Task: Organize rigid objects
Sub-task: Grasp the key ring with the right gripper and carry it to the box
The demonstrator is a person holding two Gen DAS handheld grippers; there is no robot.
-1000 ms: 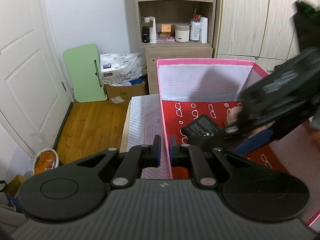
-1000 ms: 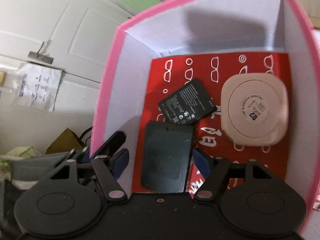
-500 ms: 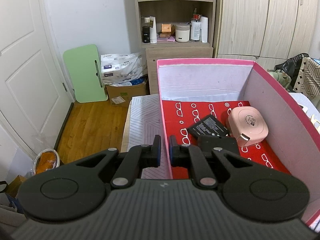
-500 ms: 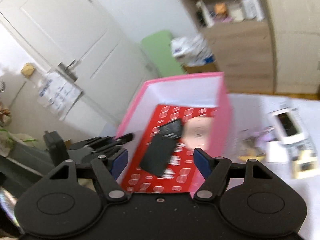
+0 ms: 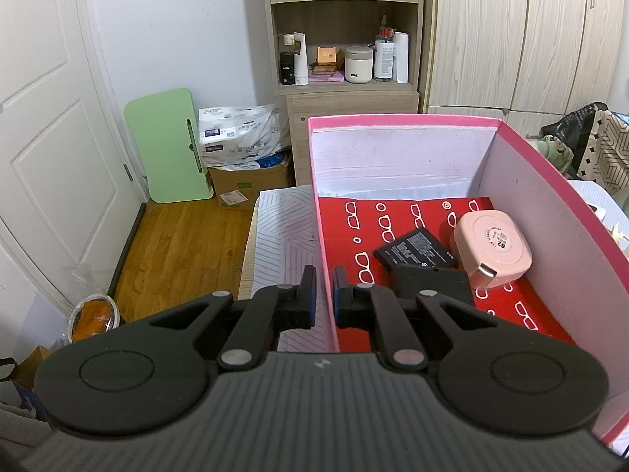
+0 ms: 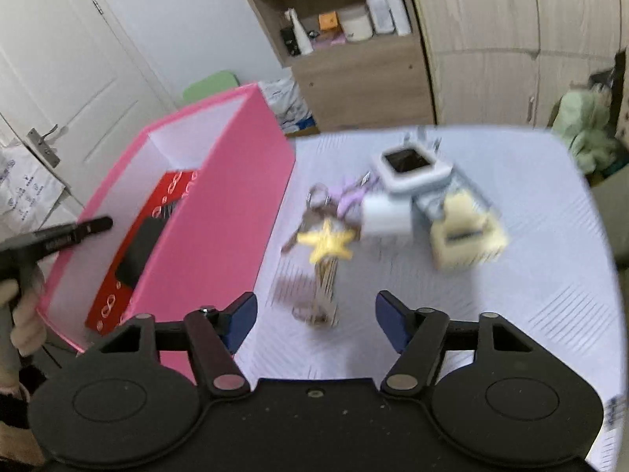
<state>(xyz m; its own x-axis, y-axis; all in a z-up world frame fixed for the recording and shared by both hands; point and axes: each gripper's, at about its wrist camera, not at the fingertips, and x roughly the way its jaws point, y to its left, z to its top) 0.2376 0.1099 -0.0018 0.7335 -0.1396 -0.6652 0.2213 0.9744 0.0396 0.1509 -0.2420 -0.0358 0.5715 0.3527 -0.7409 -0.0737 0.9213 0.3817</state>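
Note:
A pink box [image 5: 405, 120] with a red patterned floor holds a pink square case [image 5: 493, 246], a flat black battery [image 5: 414, 251] and a black rectangular device [image 5: 432, 285]. My left gripper [image 5: 323, 295] is shut on the box's left wall near its front corner. My right gripper [image 6: 314, 314] is open and empty above the table, right of the pink box [image 6: 220, 204]. Ahead of it lie keys with a yellow star charm [image 6: 328, 242], a white charger block [image 6: 387, 214], a white square device with a dark screen [image 6: 409, 163] and a cream object [image 6: 464, 236].
The table has a pale striped cloth [image 6: 530, 275]. A wooden shelf unit [image 5: 346, 31] with bottles and wardrobes [image 5: 523, 35] stand behind. A green board [image 5: 167, 145] and cardboard boxes sit on the floor by the white door [image 5: 47, 126].
My right gripper left the black device in the box, rose out and swung right over the table's loose items. My left gripper kept its hold on the box wall.

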